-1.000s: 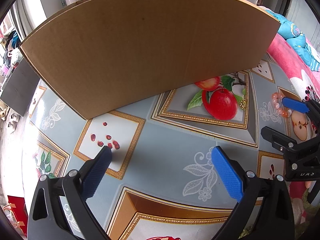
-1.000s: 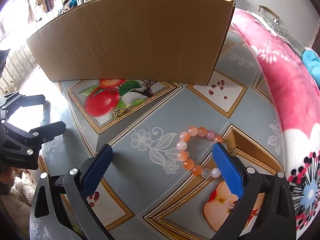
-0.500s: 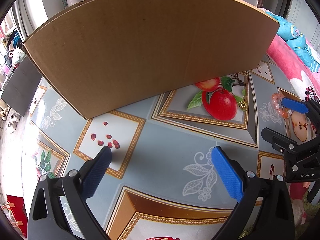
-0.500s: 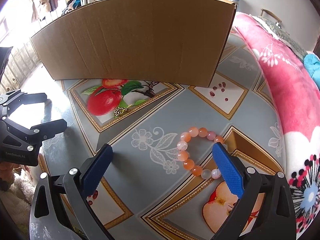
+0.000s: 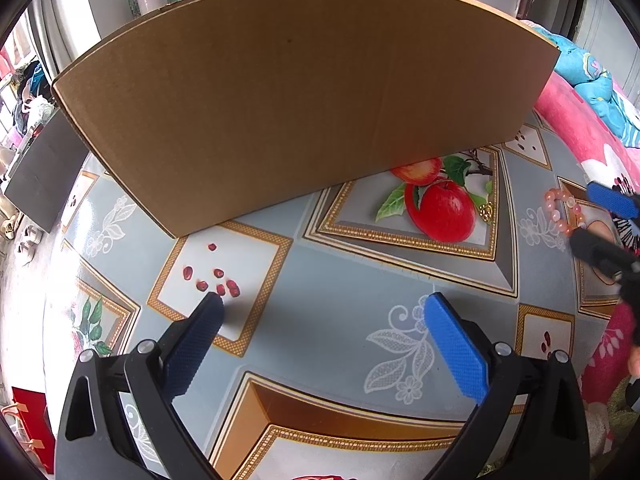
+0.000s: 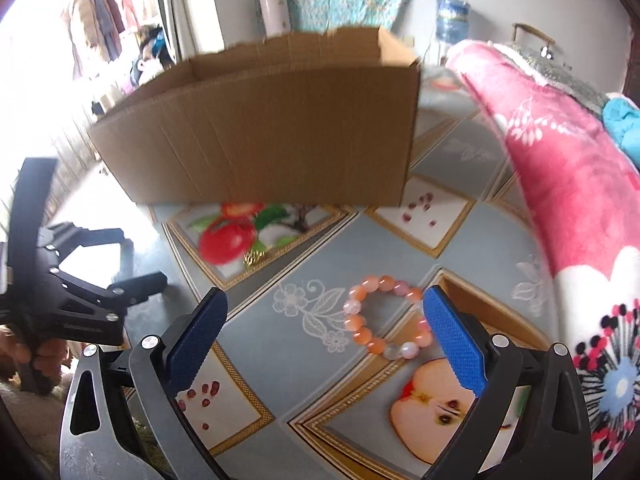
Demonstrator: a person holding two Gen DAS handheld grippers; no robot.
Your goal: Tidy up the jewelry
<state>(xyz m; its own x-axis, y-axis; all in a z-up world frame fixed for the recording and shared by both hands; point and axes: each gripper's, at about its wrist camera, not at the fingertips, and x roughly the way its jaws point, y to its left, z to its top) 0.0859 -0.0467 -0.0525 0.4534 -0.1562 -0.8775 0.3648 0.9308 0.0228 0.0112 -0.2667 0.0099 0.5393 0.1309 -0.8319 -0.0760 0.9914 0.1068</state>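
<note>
An open cardboard box (image 6: pixel 260 128) stands on the fruit-print tablecloth (image 6: pixel 272 340) as the right gripper (image 6: pixel 324 320), jaws spread, hovers at the orange bead bracelet (image 6: pixel 384 320), likely the first pickup; closing on the beads comes next. Only the right view shows the box's open top; the left gripper (image 5: pixel 320 320) idles with jaws spread, a small gold trinket (image 5: pixel 486 212) lying on the printed apple

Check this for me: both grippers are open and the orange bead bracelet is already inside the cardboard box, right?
Not quite. Both grippers are open, but the bracelet lies on the tablecloth in front of the cardboard box, near the right gripper, as the right wrist view shows.
</note>
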